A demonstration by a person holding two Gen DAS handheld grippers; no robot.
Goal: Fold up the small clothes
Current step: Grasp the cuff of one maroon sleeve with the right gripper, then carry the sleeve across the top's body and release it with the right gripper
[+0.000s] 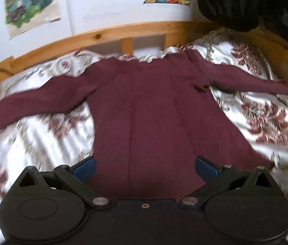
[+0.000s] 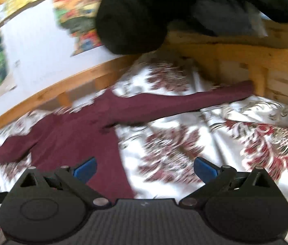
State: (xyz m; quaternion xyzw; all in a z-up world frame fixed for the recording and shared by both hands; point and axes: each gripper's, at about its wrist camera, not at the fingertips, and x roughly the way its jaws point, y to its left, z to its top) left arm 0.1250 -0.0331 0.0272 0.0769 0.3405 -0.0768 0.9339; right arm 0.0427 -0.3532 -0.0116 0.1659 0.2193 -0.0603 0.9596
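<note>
Left gripper [image 1: 145, 168] wide, empty, hovering at the shirt [image 1: 154, 110] hem, near edge of the bed [image 1: 266, 122]. Right gripper [image 2: 145, 169] wide, empty, over the hem's right corner and bare cover. Shirt flat, long axis running away toward the headboard [image 1: 123, 30], sleeves spread sideways. Right sleeve [image 2: 184, 102] reaches the side rail [image 2: 256, 65]; right gripper likely nearer it.

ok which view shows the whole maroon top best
The left wrist view: the maroon top lies spread flat and centred, with its body, neckline and both sleeves visible. The right wrist view shows the top off to the left and more blurred, with the right sleeve running toward the wooden bed frame.
</note>
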